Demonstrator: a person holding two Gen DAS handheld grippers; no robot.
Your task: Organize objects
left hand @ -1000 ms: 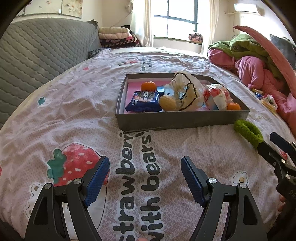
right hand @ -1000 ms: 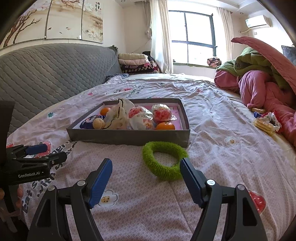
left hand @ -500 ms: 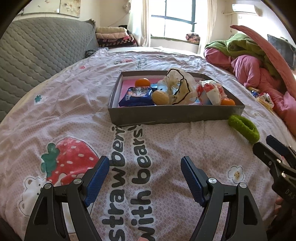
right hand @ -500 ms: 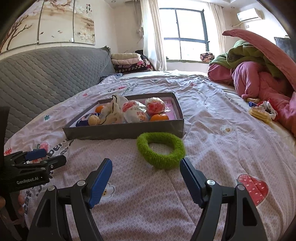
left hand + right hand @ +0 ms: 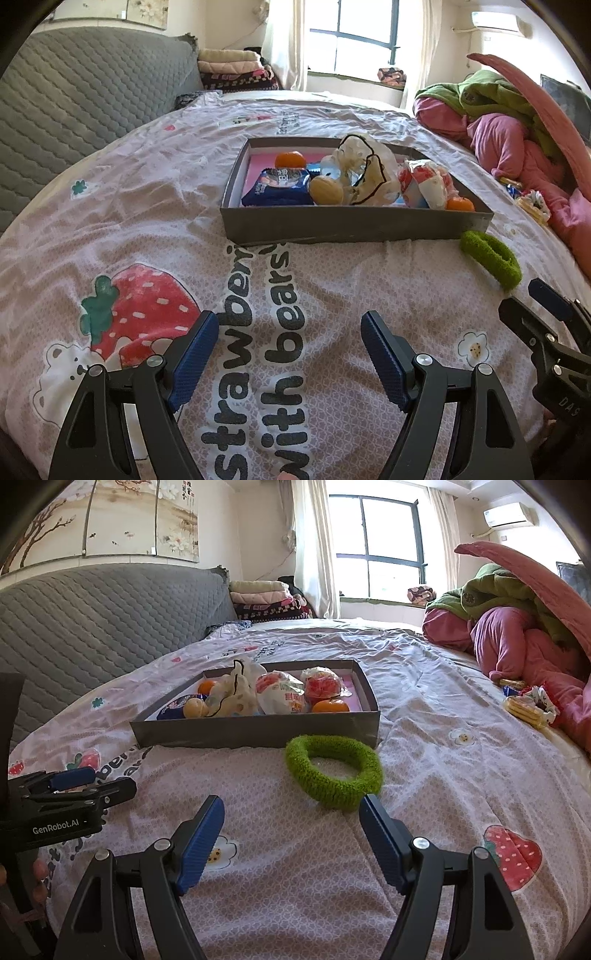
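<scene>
A fuzzy green hair ring (image 5: 334,770) lies on the bedspread just in front of a grey tray (image 5: 255,731); it also shows in the left wrist view (image 5: 491,256) at the tray's (image 5: 354,225) right corner. The tray holds oranges (image 5: 330,706), a blue snack packet (image 5: 277,186), wrapped snacks (image 5: 280,698) and a plastic bag (image 5: 364,173). My right gripper (image 5: 291,834) is open and empty, its fingers just short of the ring. My left gripper (image 5: 286,354) is open and empty over the printed bedspread, well short of the tray.
A pile of pink and green bedding (image 5: 517,609) lies at the right. Loose snack wrappers (image 5: 528,705) sit beside it. A grey quilted headboard (image 5: 92,620) runs along the left. Folded blankets (image 5: 258,598) are stacked at the far end.
Both grippers have drawn back and lowered slightly; the tray now looks a little farther in the left view. The right gripper has come closer to the green ring. Both stay open.
</scene>
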